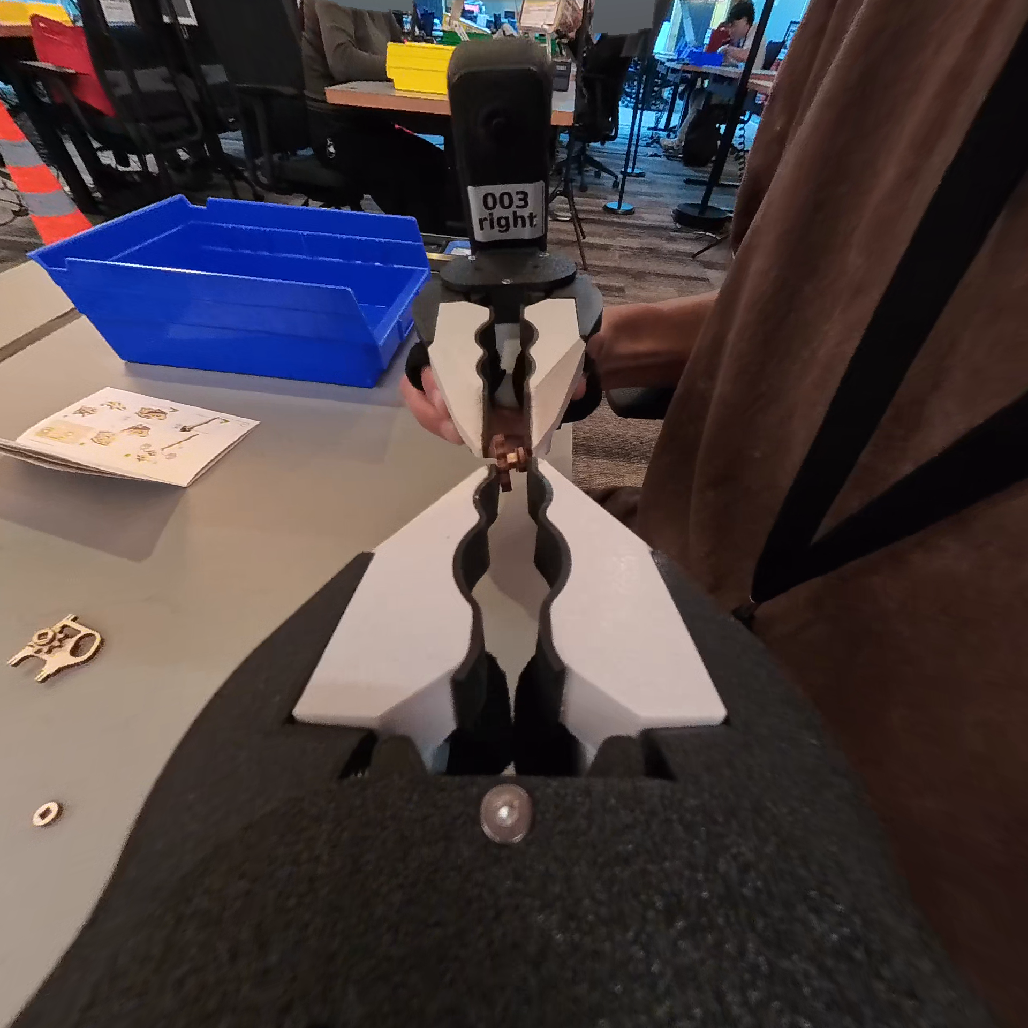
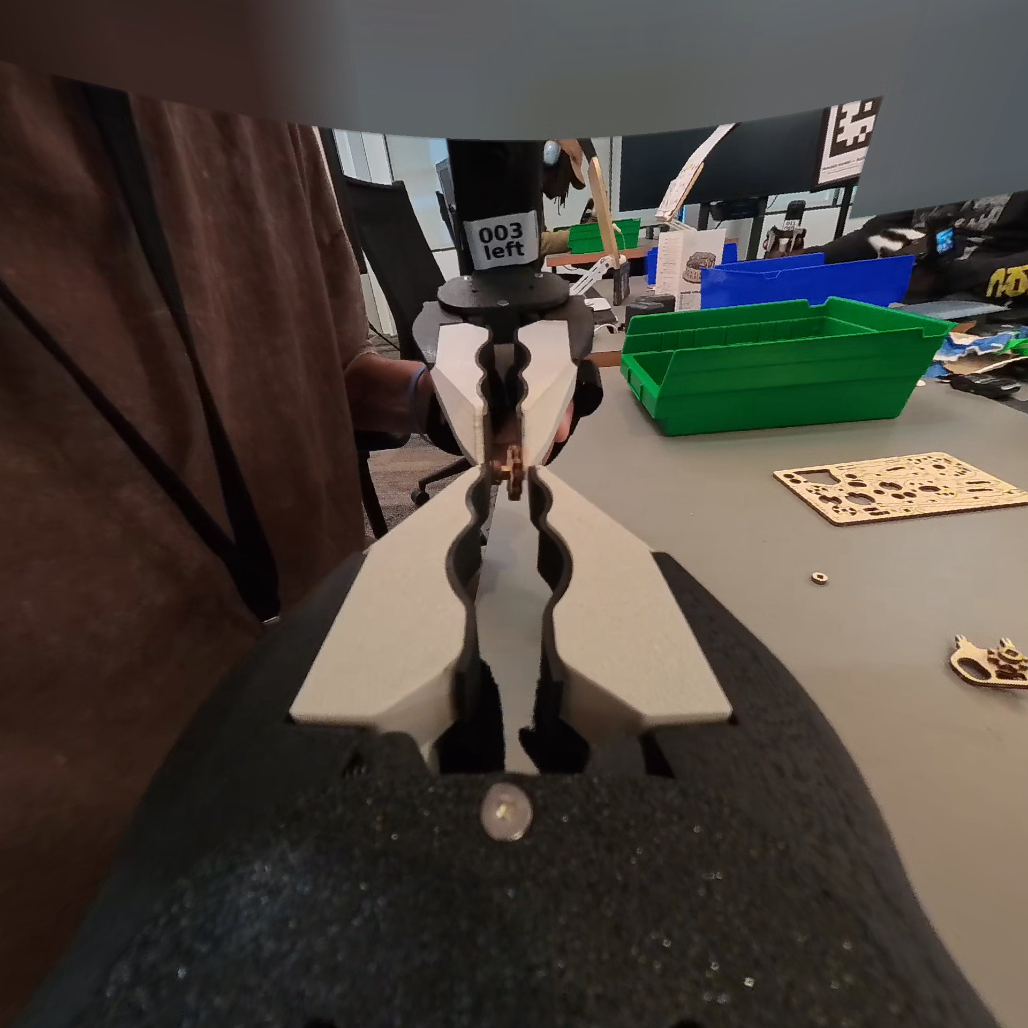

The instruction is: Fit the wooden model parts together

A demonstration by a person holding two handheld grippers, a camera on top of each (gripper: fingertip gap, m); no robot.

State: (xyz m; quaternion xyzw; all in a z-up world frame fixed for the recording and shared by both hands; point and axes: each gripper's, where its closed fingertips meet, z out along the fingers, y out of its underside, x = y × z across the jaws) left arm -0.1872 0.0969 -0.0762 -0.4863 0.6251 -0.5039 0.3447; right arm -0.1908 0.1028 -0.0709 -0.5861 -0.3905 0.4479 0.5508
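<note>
My two grippers meet tip to tip above the grey table's edge. In the left wrist view my left gripper is nearly closed on a small brown wooden part. My right gripper faces it and grips a small wooden cluster. The two pieces touch. In the right wrist view my right gripper pinches a wooden piece, and the left gripper opposite holds its piece. The joint itself is too small to make out.
A blue bin and an instruction booklet lie on the table. A wooden sub-assembly and a small ring lie nearby. A green bin and a punched wooden sheet lie farther along it. A person in brown stands close. The tips of both grippers are at nearly the same place.
</note>
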